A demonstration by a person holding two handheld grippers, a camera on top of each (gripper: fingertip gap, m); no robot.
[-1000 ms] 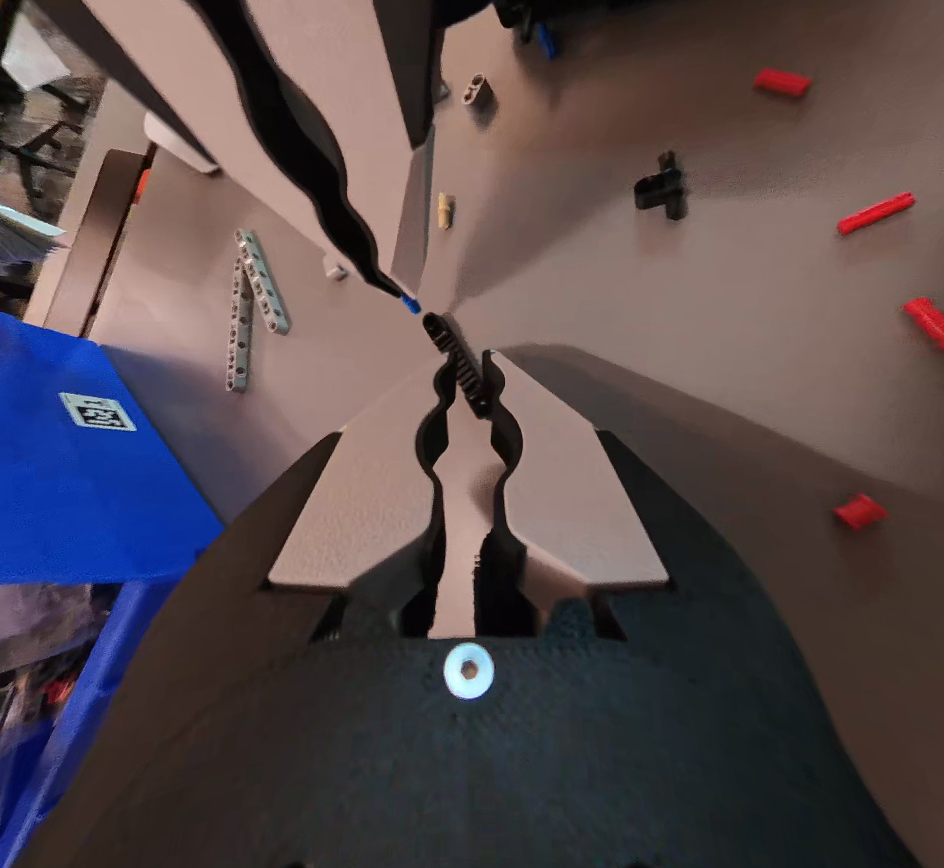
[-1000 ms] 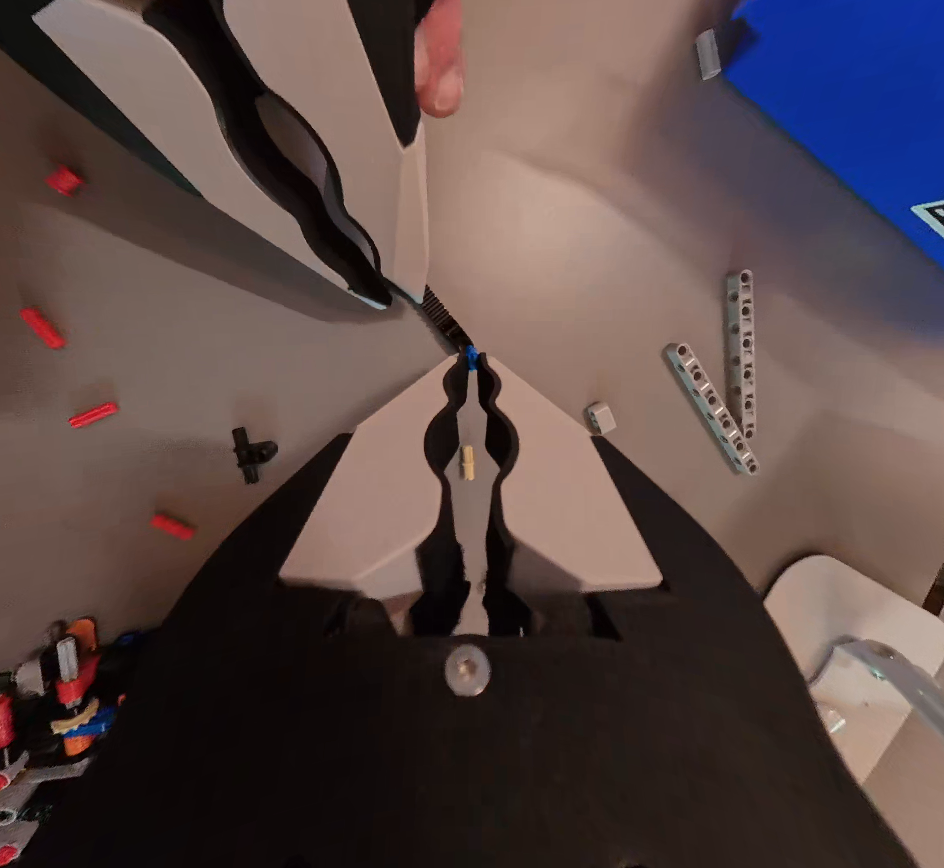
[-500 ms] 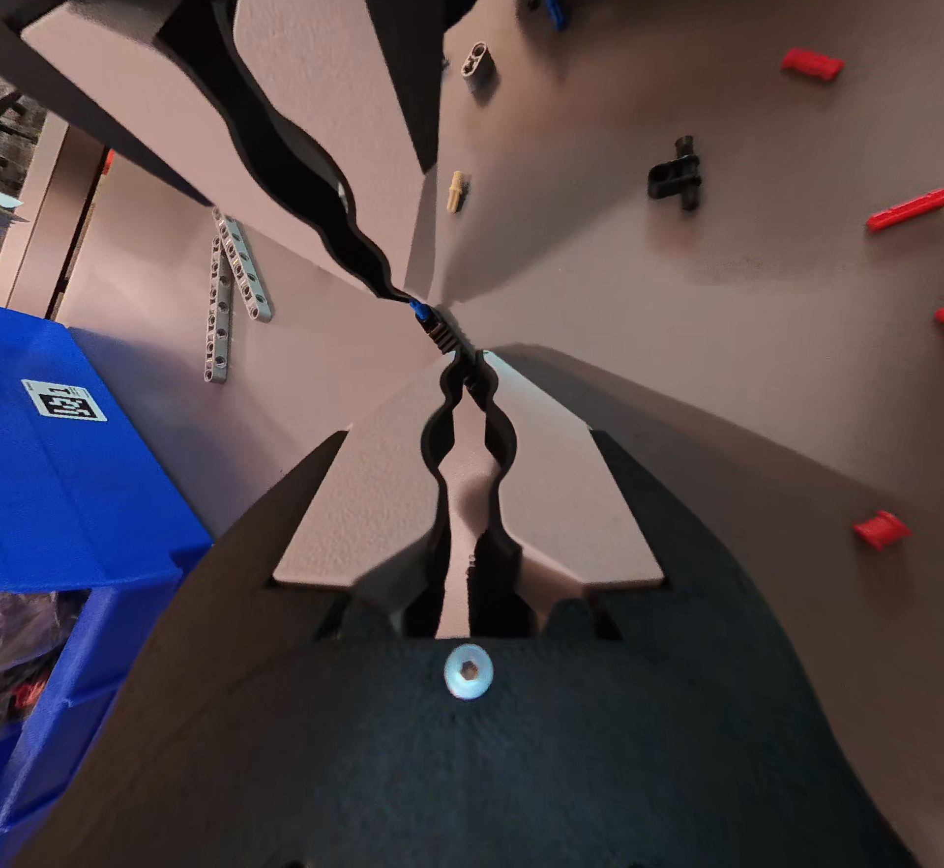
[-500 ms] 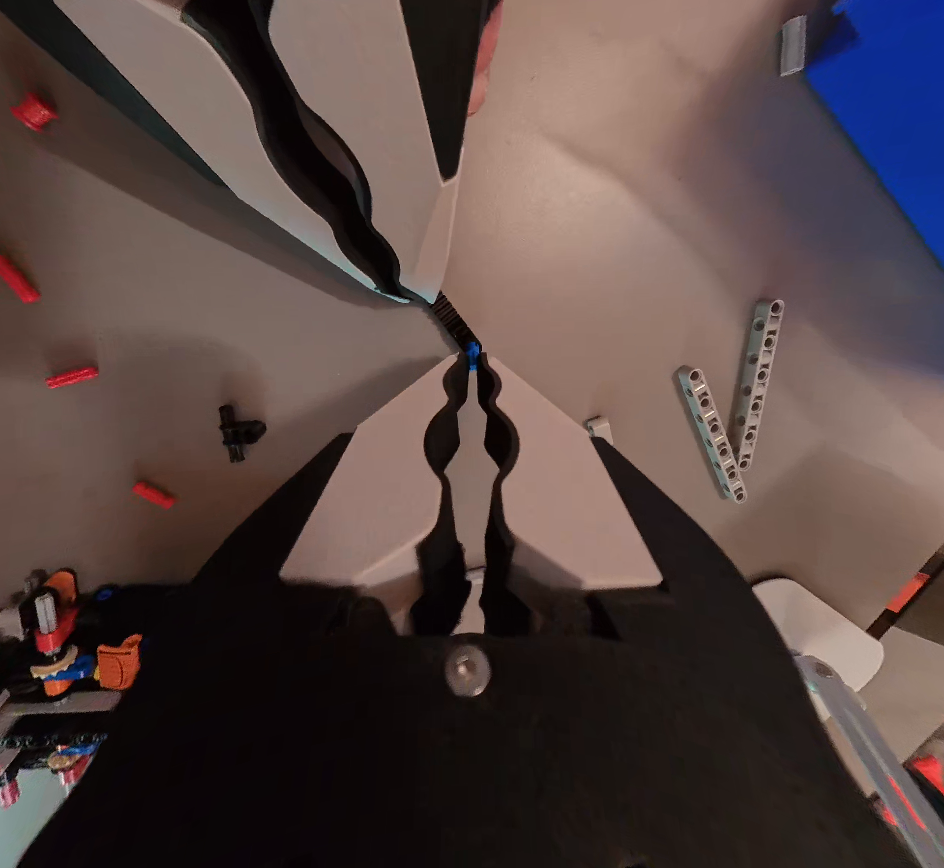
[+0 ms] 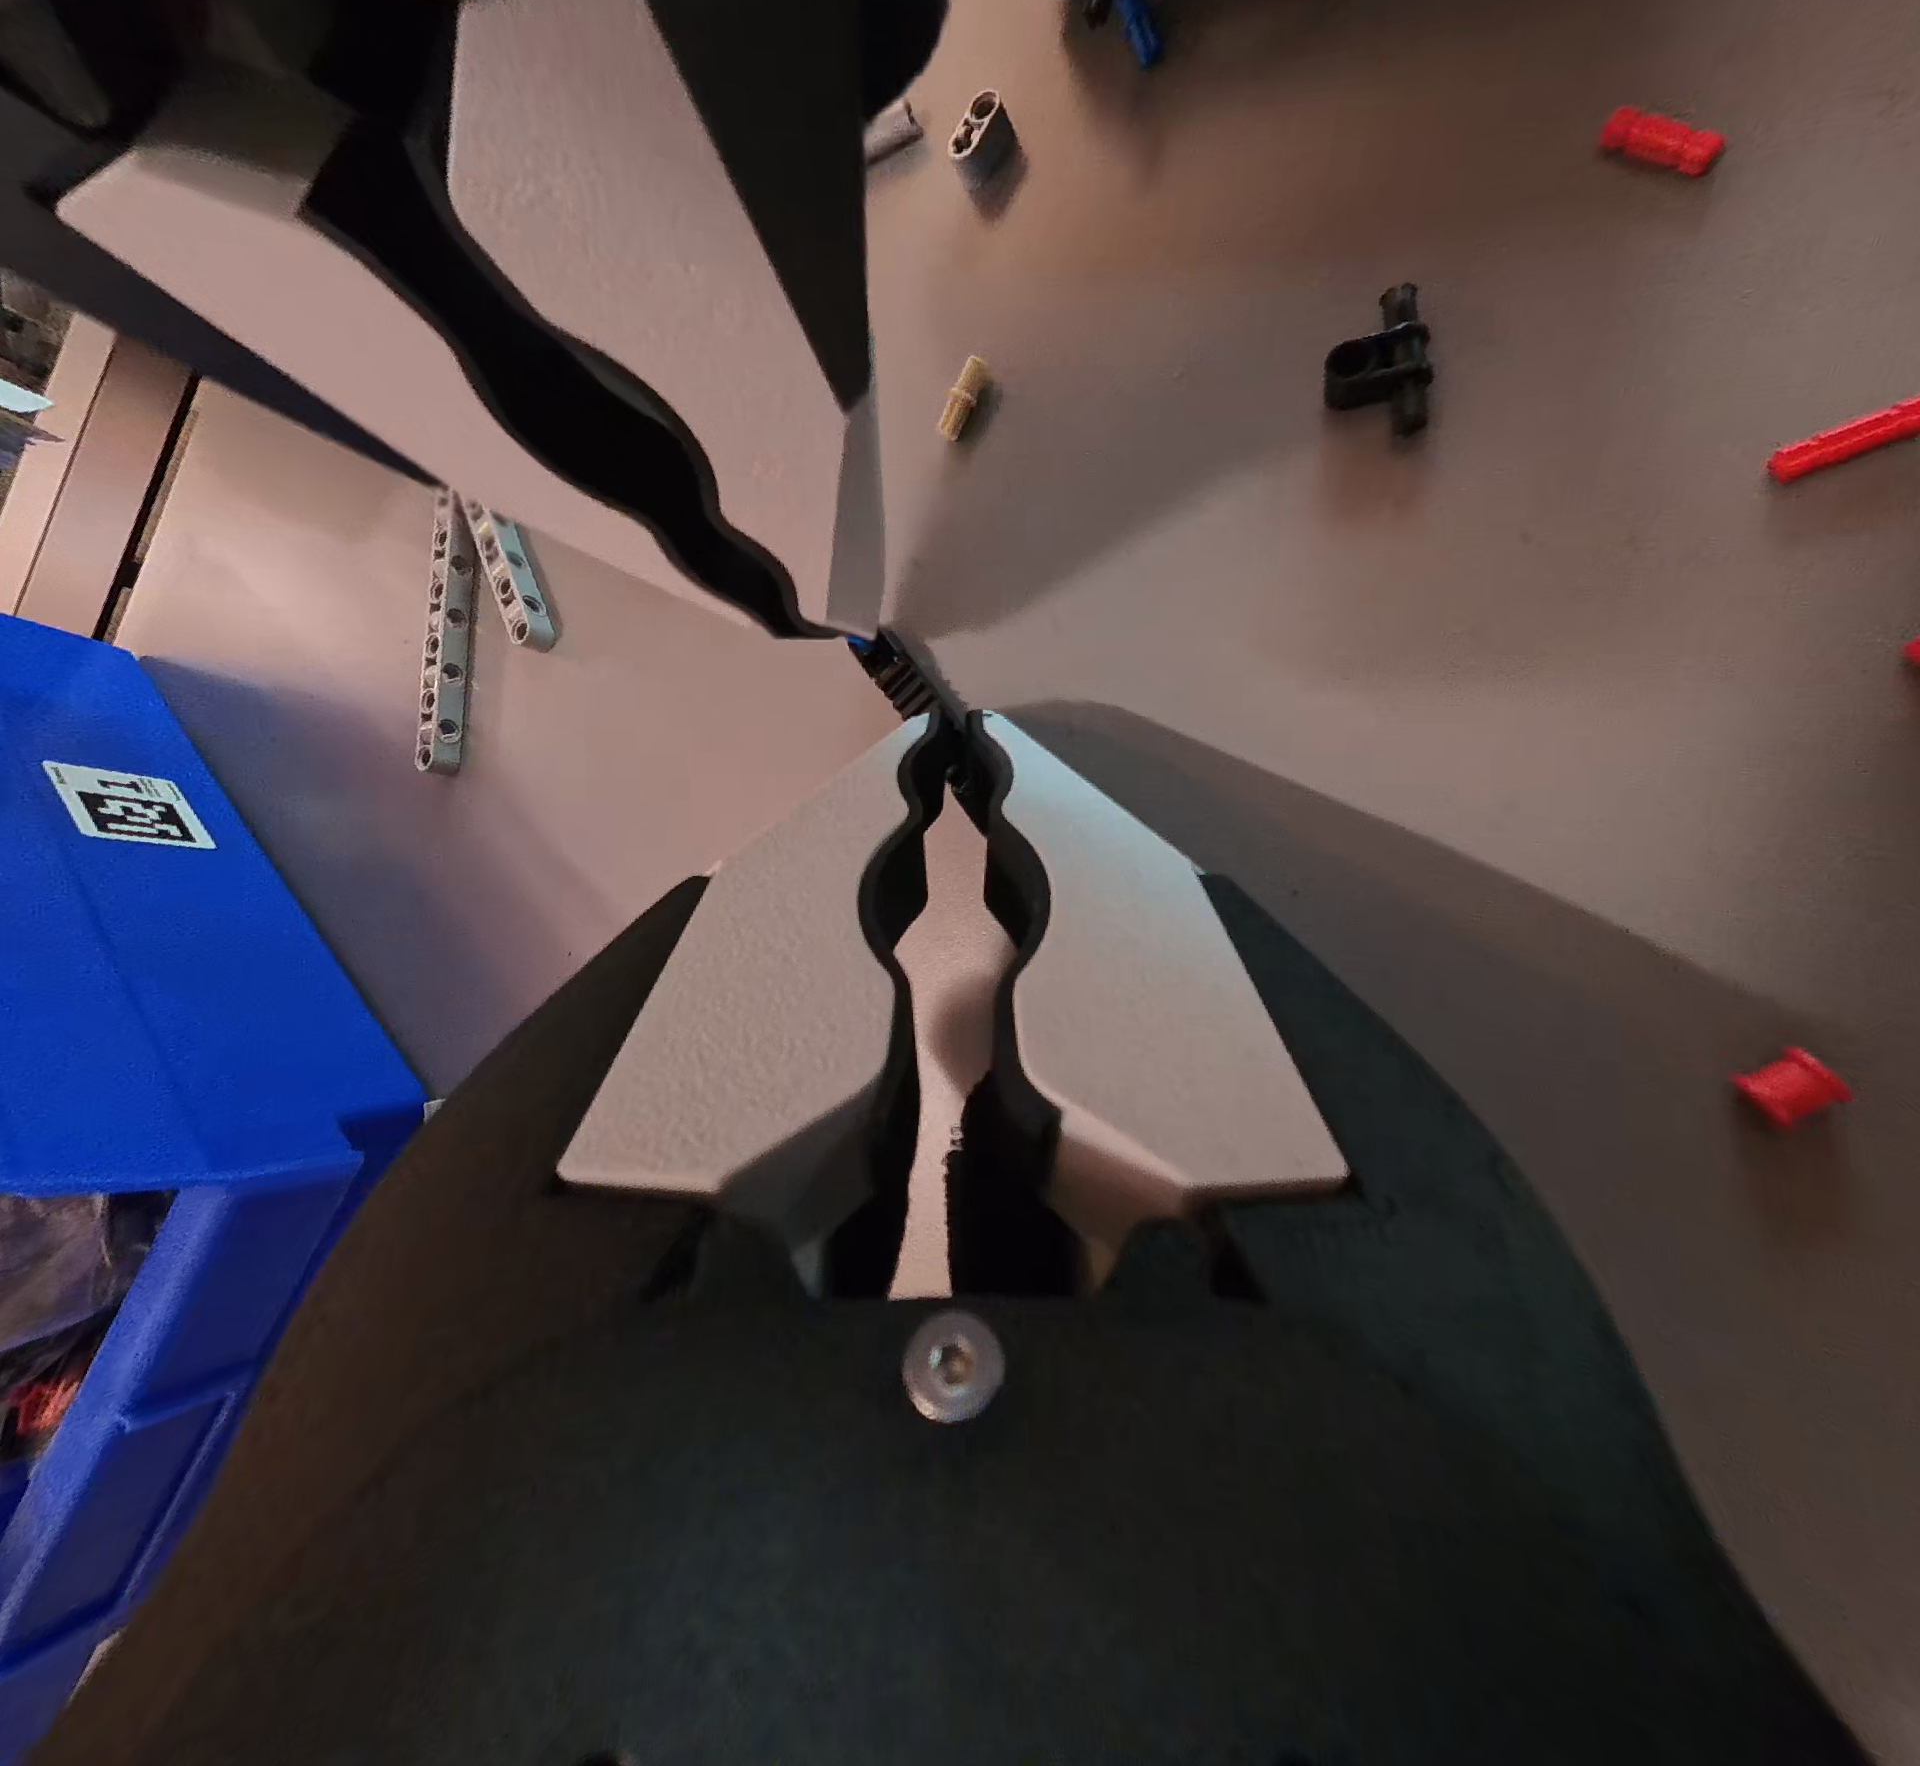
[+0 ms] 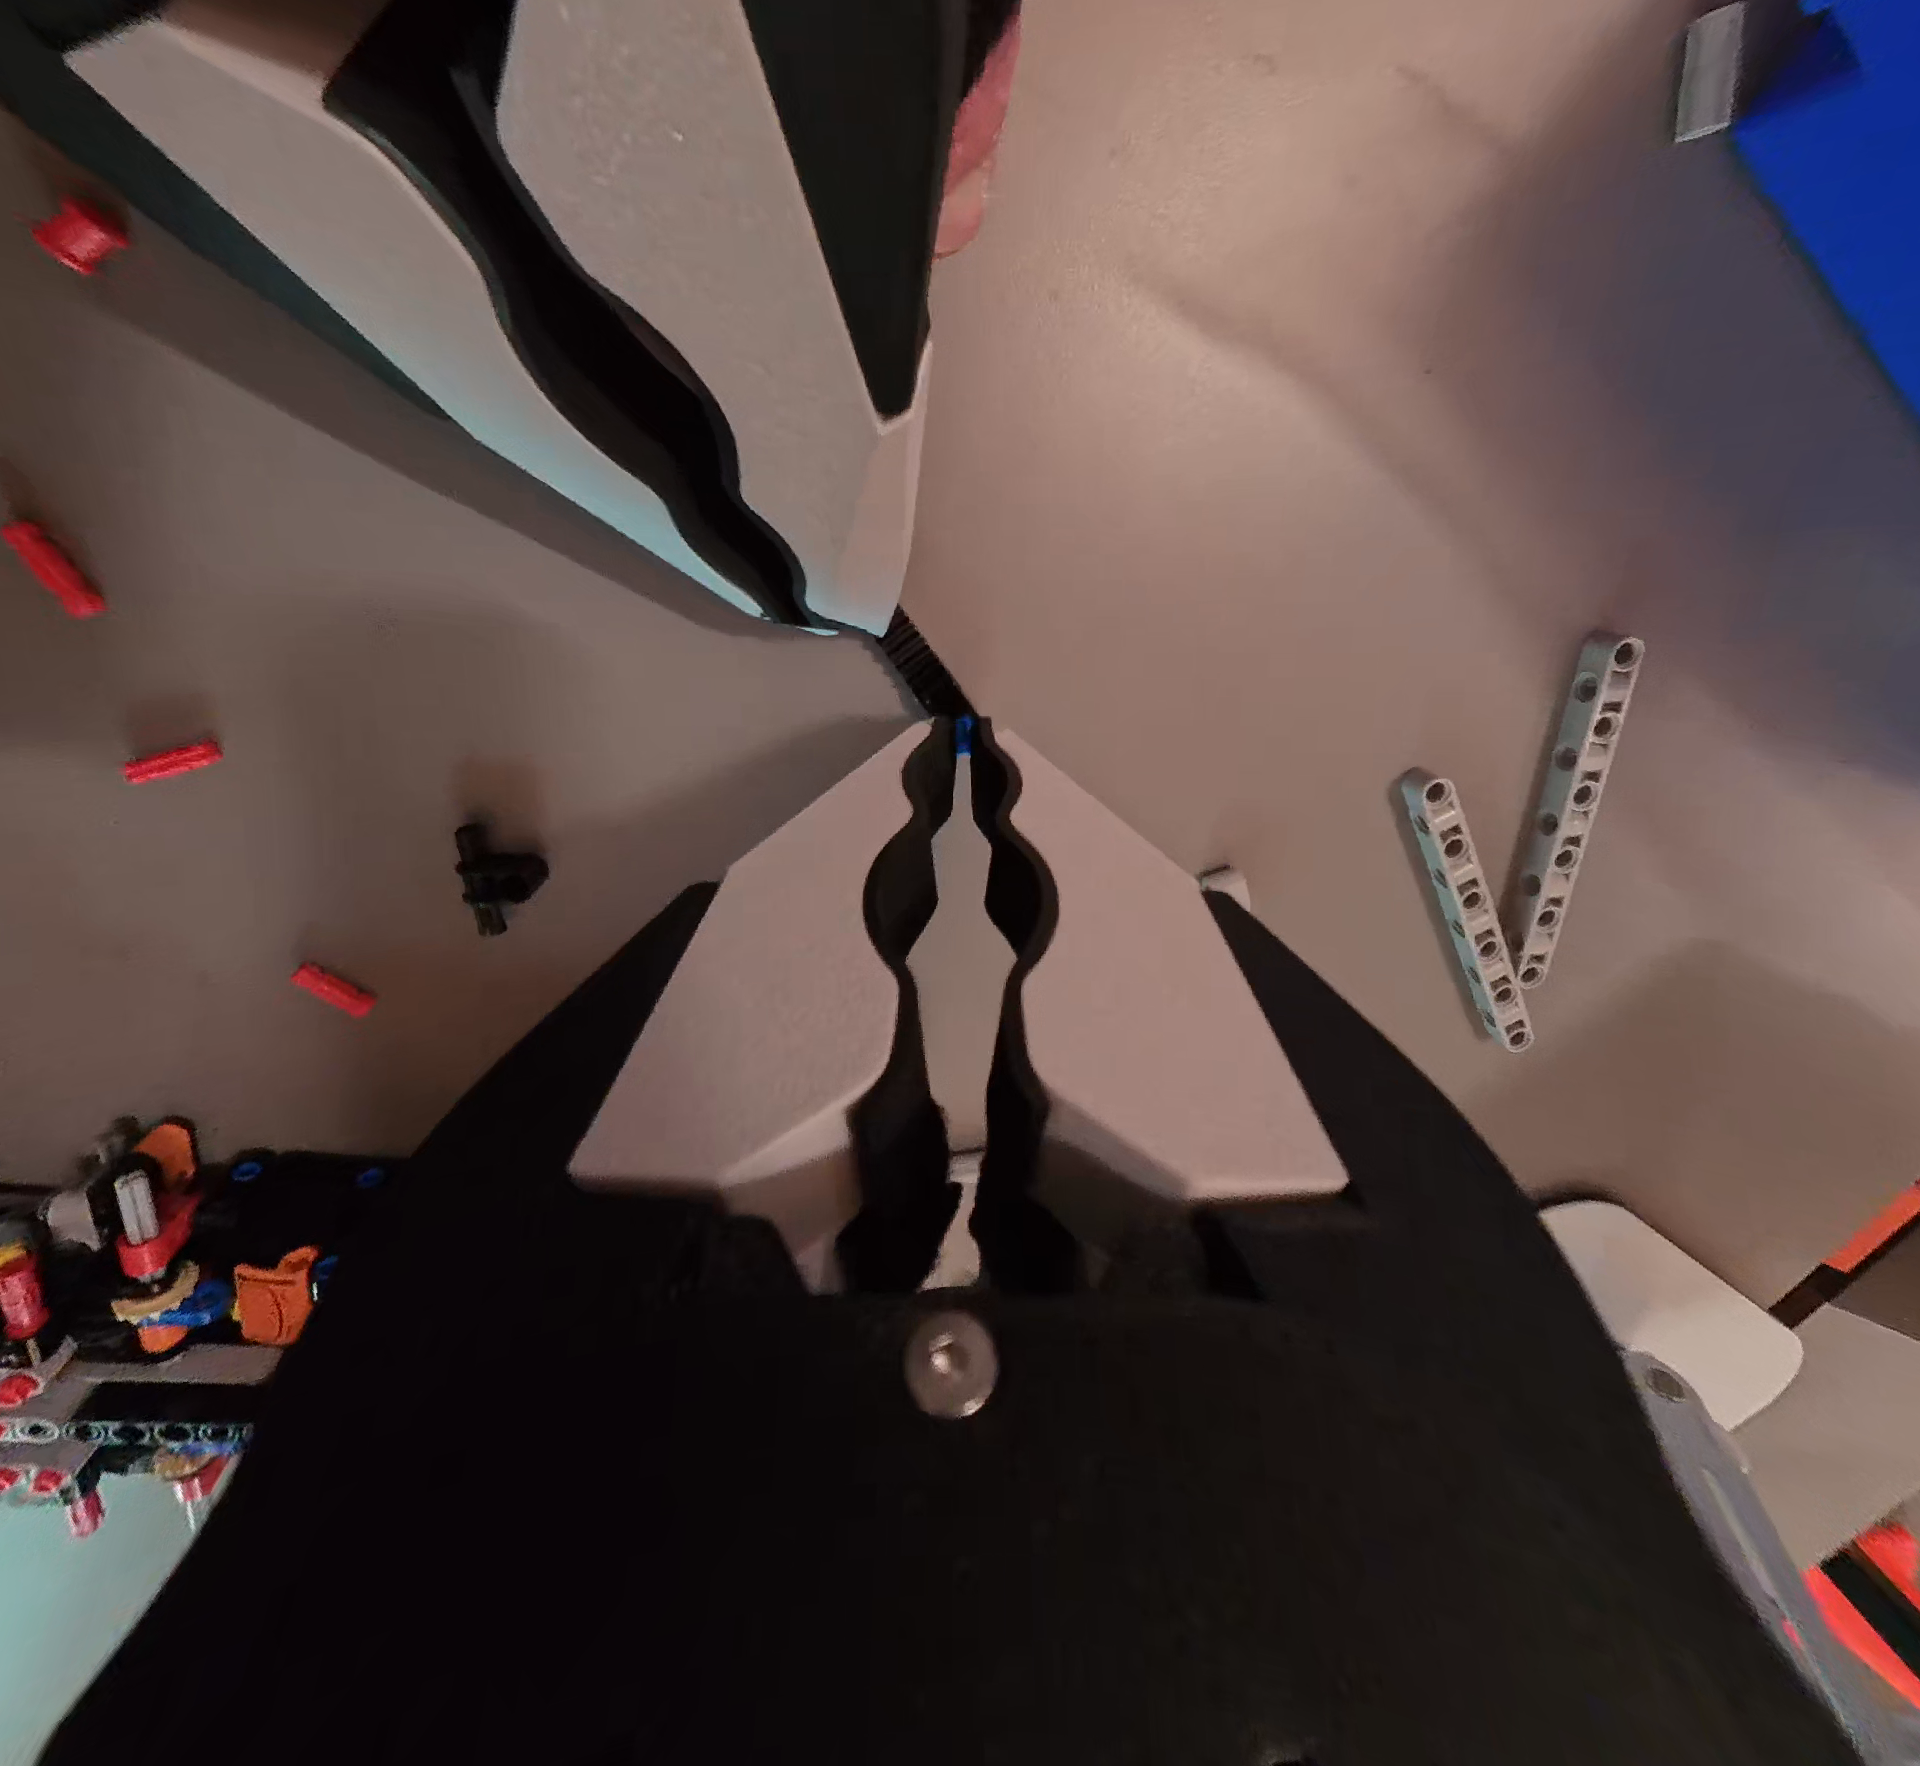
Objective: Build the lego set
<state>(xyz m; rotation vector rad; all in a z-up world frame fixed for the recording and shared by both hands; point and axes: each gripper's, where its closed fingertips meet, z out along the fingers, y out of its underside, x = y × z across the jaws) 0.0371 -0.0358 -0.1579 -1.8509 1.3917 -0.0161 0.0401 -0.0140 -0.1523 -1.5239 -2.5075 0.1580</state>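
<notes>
Left tool [image 5: 954,742] grips black toothed piece [image 5: 902,674], tip-to-tip with right tool [image 6: 964,737] pinching blue pin [image 6: 964,734].

Bench [image 5: 1351,677]: matt, smooth, I see soft reflections.
My left hand-held gripper [image 5: 951,740]: finely textured matt pale finger faces, black grainy plastic body, shiny metal screw [image 5: 953,1365].
Blue bin [image 5: 156,989]: glossy plastic.
Grey beams [image 6: 1517,843]: smooth plastic.
Red pieces [image 5: 1659,141]: shiny plastic.
</notes>
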